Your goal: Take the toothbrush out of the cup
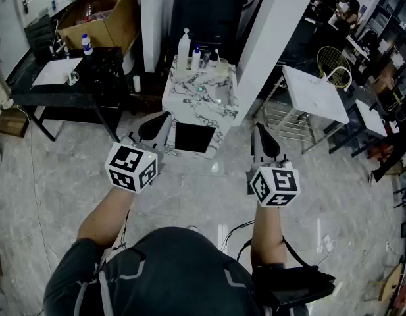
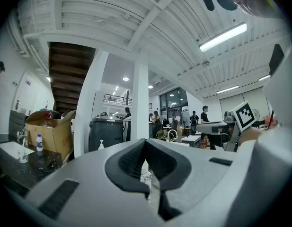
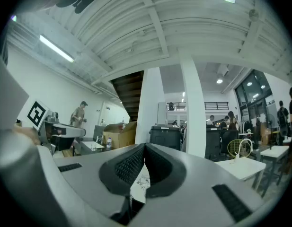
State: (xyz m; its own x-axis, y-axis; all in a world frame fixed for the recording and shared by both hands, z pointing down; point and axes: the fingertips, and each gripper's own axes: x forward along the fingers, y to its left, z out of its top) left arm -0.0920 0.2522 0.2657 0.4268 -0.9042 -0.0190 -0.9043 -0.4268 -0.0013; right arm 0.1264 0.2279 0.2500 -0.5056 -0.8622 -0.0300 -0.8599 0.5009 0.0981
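Grey tiled floor (image 1: 64,170) lay between the person and the marble table (image 1: 189,107). At its far edge, beside bottles (image 1: 183,48), stood what looked like the cup (image 1: 220,64) with the toothbrush (image 1: 218,54) upright in it, though both were small. The left hand-held gripper (image 1: 166,116) and right hand-held gripper (image 1: 258,128) were level, jaws together on nothing, well short of the table. A good start would probably be to close in, open one hand-held gripper, and pinch the handle above the rim.

Open floor (image 1: 209,180) is stretching between and just ahead of the left gripper (image 1: 160,120) and right gripper (image 1: 258,131). Straight beyond them a marble counter (image 1: 196,110) is blocking the way, a black table (image 1: 104,78) flanking the left gripper, a white pillar (image 1: 275,38) and white table (image 1: 314,94) hemming in the right.
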